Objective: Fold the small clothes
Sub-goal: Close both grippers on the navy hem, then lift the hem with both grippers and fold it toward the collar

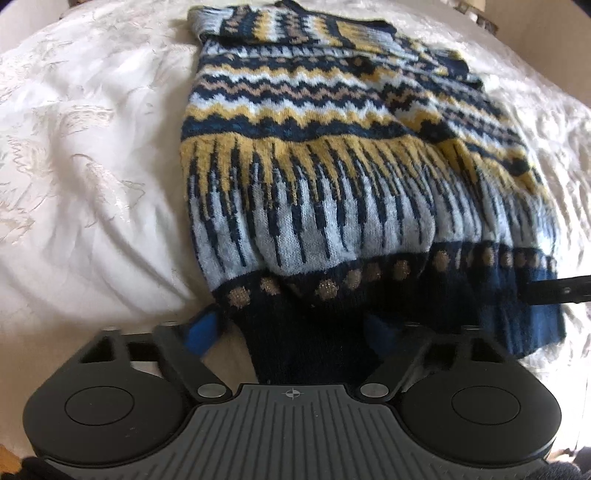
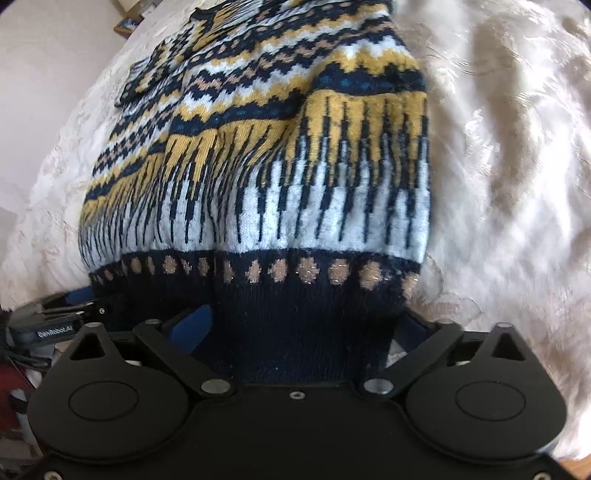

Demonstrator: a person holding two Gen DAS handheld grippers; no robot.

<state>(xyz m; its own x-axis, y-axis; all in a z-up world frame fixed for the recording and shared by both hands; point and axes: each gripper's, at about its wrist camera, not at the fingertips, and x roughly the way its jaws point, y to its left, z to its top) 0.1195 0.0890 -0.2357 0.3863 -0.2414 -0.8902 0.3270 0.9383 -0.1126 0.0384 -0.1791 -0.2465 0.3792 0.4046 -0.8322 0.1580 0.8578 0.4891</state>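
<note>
A small knitted sweater (image 1: 314,147) with navy, yellow, pale blue and tan bands lies on a white bedspread (image 1: 81,155). It also fills the right wrist view (image 2: 280,166). My left gripper (image 1: 291,332) is shut on the sweater's dark navy hem near its left corner; the hem hangs over the blue pads (image 1: 201,332). My right gripper (image 2: 299,332) is shut on the same hem near its right corner. The hem is lifted off the bed. The right gripper's fingers show at the right edge of the left wrist view (image 1: 554,290).
The bedspread (image 2: 498,166) is wrinkled and embroidered, and spreads on both sides of the sweater. The left gripper's body (image 2: 55,321) sits at the left edge of the right wrist view. Small objects (image 2: 127,24) stand beyond the bed's far edge.
</note>
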